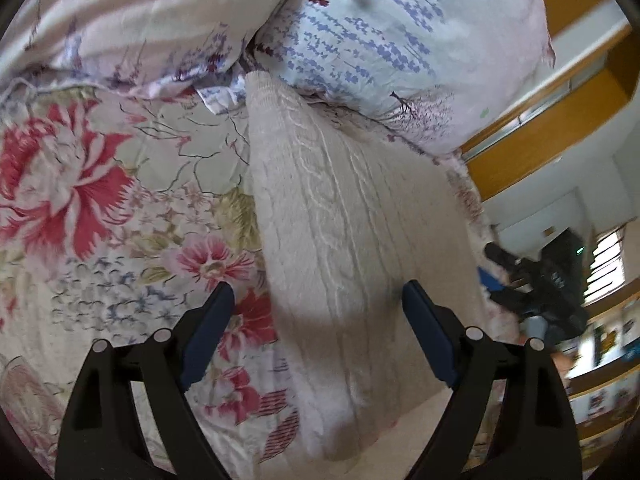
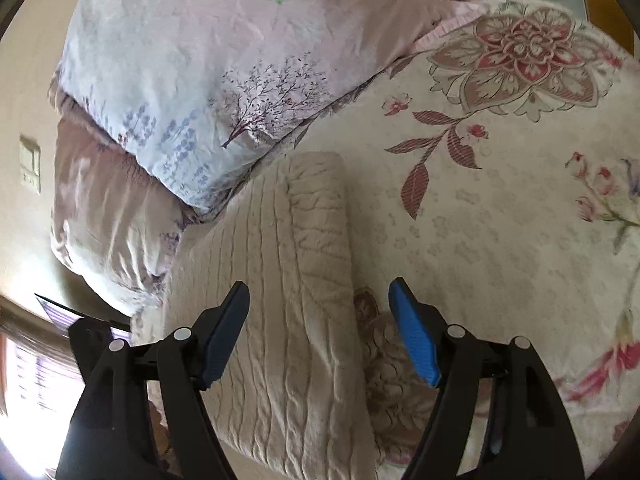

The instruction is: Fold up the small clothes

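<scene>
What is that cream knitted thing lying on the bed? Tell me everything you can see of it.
The sweater looks like a cream, fuzzy cable knit with raised ribs and twisted cords running along its length. It lies flat on the flowered bedspread, folded into a long narrow band with a doubled edge. Its far end reaches the pillow, though whether they touch is unclear. The left tool and right tool are both open above its near part, not gripping it.

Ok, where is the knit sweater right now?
The cream cable-knit sweater lies on the floral bedspread, its far end against the lavender-print pillow. In both wrist views it sits just ahead of the open left gripper and right gripper.
</scene>
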`<move>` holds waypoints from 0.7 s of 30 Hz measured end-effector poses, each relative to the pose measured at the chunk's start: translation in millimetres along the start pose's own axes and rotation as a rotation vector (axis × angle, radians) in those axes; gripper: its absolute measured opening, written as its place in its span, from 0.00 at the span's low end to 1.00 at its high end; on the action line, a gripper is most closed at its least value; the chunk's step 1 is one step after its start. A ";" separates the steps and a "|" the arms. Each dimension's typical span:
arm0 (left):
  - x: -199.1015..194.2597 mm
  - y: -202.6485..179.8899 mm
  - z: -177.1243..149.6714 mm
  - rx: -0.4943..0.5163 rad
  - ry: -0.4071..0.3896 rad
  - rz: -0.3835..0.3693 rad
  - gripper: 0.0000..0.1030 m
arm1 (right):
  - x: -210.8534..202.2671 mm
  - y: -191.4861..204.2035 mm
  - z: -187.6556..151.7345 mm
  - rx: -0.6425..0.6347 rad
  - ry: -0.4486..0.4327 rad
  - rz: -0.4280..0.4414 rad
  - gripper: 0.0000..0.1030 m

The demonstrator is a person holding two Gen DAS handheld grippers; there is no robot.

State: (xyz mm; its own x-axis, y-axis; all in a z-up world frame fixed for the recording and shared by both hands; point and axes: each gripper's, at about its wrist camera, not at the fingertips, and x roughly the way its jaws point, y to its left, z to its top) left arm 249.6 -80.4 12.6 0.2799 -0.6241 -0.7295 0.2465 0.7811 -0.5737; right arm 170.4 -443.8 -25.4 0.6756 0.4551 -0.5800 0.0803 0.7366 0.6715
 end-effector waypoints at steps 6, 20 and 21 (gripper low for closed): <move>9.7 5.3 13.1 -0.066 0.013 -0.080 0.81 | 16.6 -4.1 11.3 0.014 0.043 0.020 0.72; 29.9 10.8 25.4 -0.143 0.011 -0.192 0.76 | 39.1 14.1 8.4 -0.089 0.112 0.124 0.68; 30.8 10.7 26.7 -0.151 0.009 -0.200 0.76 | 41.1 14.6 7.8 -0.094 0.117 0.134 0.65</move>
State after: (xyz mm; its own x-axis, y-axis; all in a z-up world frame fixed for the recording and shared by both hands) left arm 285.6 -91.8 -6.1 0.2306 -0.7670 -0.5988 0.1549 0.6364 -0.7556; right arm 205.0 -418.3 -35.8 0.5855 0.6032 -0.5416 -0.0772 0.7065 0.7035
